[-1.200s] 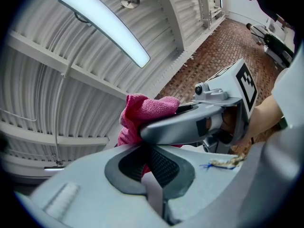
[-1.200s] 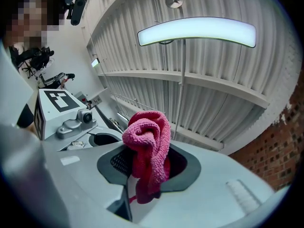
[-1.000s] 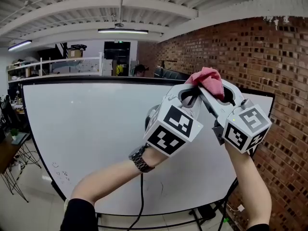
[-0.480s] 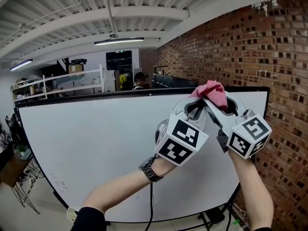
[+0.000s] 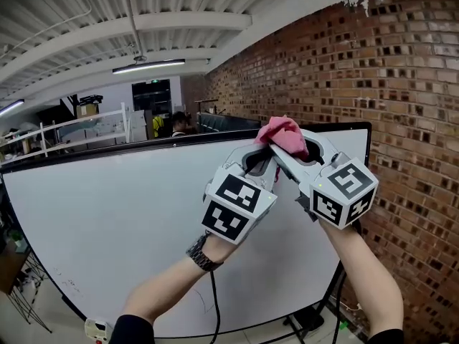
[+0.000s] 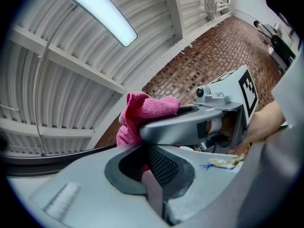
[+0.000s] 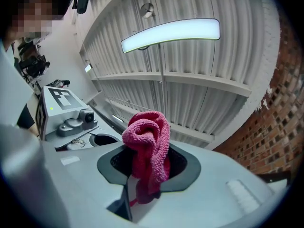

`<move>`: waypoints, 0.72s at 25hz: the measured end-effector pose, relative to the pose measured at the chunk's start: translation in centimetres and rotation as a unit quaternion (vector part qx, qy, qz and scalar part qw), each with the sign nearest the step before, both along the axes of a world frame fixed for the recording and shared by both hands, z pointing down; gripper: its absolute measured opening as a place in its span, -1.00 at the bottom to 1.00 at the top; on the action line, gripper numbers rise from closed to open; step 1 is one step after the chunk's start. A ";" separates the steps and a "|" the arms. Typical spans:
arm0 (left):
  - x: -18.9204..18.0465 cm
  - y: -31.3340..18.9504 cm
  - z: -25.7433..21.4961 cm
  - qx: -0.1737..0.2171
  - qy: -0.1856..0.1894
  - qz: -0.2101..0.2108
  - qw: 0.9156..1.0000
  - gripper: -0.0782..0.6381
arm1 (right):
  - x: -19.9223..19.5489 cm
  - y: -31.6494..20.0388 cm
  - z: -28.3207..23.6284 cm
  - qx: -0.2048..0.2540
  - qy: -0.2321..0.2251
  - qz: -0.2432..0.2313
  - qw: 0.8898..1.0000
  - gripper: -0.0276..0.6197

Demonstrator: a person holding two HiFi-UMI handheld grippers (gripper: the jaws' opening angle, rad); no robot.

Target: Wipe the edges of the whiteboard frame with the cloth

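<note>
The pink terry cloth [image 5: 282, 133] sits bunched by the black top edge of the whiteboard frame [image 5: 143, 144], pinched in the closed jaws of the right gripper [image 7: 142, 167], while the left gripper [image 6: 153, 175], jaws together, crosses just beneath it.

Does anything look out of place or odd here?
Nothing spilled or damaged. The only oddity: the pink cloth is a bunched wad in the right hand-held gripper, and the left hand-held gripper crosses it, jaws shut.
</note>
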State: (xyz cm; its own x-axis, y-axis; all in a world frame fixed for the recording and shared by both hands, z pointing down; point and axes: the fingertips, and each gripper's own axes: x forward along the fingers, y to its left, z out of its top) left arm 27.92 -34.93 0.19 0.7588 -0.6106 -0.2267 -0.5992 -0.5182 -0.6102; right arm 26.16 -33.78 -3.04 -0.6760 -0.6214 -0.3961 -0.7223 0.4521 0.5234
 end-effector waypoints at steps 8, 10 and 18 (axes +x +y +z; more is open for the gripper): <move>9.8 -1.9 -0.6 0.024 -0.026 -0.073 0.997 -0.79 | 10.1 -1.6 -0.6 0.014 -0.030 -0.046 0.998 -0.53; 12.8 -2.7 -0.7 0.020 -0.025 -0.081 0.996 -0.79 | 13.1 -2.4 -0.7 0.012 -0.027 -0.060 0.998 -0.53; 20.5 -5.5 -0.9 0.011 -0.045 -0.114 0.992 -0.79 | 21.1 -5.2 -1.0 0.002 -0.044 -0.093 0.995 -0.53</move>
State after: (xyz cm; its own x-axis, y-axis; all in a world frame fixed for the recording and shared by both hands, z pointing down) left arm 48.46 -40.39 -0.74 0.6188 -0.7647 -0.1794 -0.6427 -0.3616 -0.6755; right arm 47.26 -38.95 -4.06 -0.7411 -0.4877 -0.4615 -0.6701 0.5796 0.4636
